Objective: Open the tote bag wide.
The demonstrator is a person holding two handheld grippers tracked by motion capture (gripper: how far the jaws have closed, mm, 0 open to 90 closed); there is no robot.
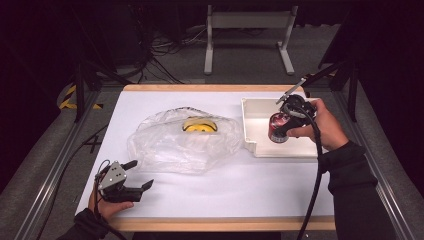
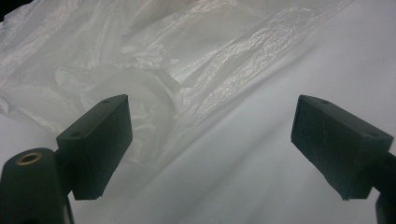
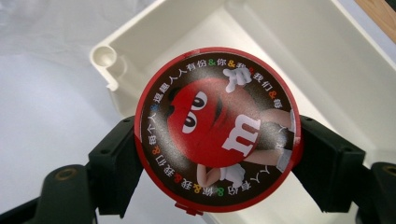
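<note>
A white-topped table [image 1: 215, 195] with a wooden edge, seen from above, with a person's two forearms in dark sleeves coming in from the near side. The right gripper [image 1: 283, 126] is held over the near left part of a shallow white tray [image 1: 260, 150] that sits at the far right of the table, and its two black jaws pinch a small round red tin [image 1: 277, 128] from either side. In the right gripper view the tin [image 3: 218, 129] faces the camera lid-on: a red rim, a dark ring of small coloured characters, and a red cartoon candy figure with a white letter m in the middle; the jaws press on its left and right edges, with the tray's inner corner [image 3: 109, 58] behind it. The tin hangs above the tray floor; whether it touches the floor cannot be told. The left gripper [image 1: 136, 175] rests low at the near left of the table, its jaws spread wide with nothing between them. It points toward a crumpled clear plastic bag [image 1: 185, 142] lying in the middle of the table, just beyond the jaw tips. Inside the bag, near its far side, sits a yellow and black object [image 1: 200, 125]. In the left gripper view the wrinkled bag [image 2: 154, 70] lies ahead of the open jaws on the white surface
</note>
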